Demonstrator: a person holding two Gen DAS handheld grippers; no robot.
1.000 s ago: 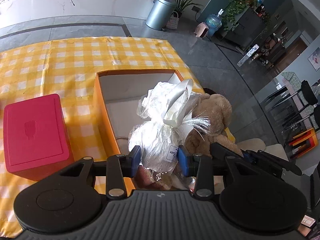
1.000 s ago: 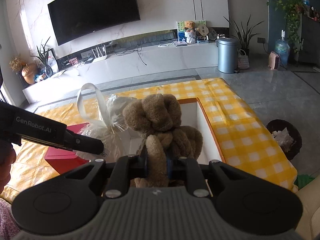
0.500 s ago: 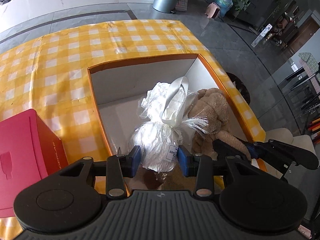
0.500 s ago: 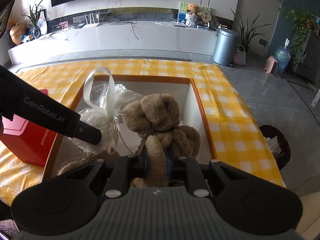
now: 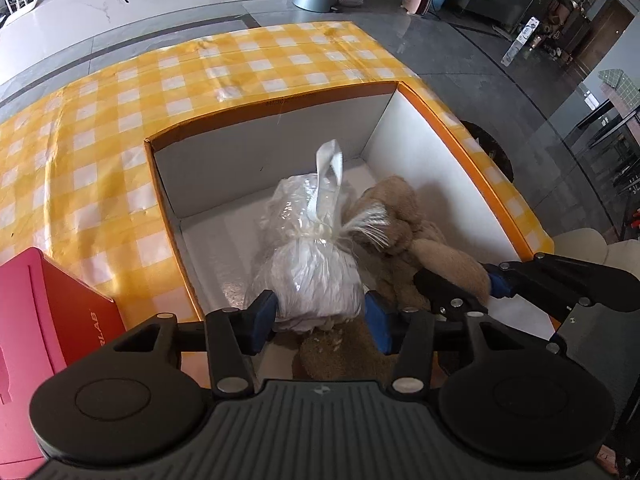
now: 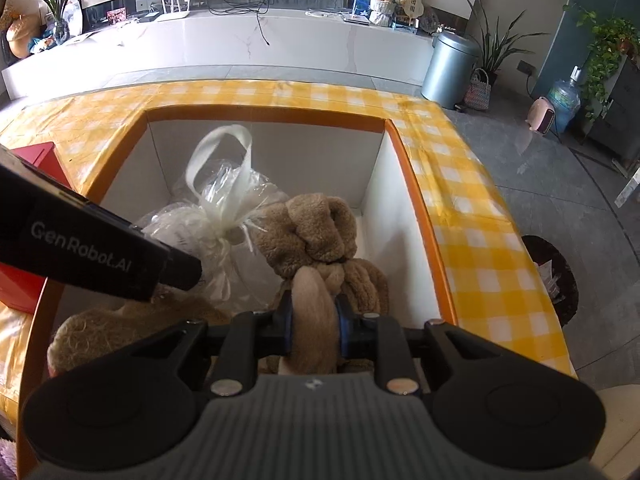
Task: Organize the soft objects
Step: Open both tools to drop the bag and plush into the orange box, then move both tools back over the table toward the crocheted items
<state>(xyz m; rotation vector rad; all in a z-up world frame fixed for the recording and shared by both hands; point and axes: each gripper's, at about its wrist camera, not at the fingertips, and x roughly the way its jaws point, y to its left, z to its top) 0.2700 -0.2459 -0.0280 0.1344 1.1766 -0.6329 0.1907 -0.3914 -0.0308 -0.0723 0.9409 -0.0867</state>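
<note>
A: Since both toys sit down in the box (image 5: 448, 136), we're nearly done. Our left gripper (image 5: 320, 316) is opening, pads coming off the bag (image 5: 316, 276).

B: Right gripper (image 6: 316, 320) is easing open too, bear (image 6: 320, 236) leg between the pads. Only our right view shows another brown plush (image 6: 120, 328).

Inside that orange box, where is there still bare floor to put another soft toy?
Free: the white floor of the orange box along its far wall and left wall, beside the plastic-wrapped bundle. Also a strip by the right wall past the brown teddy. Crowded: the near half, where bundle, teddy, another furry toy and both grippers meet.
</note>
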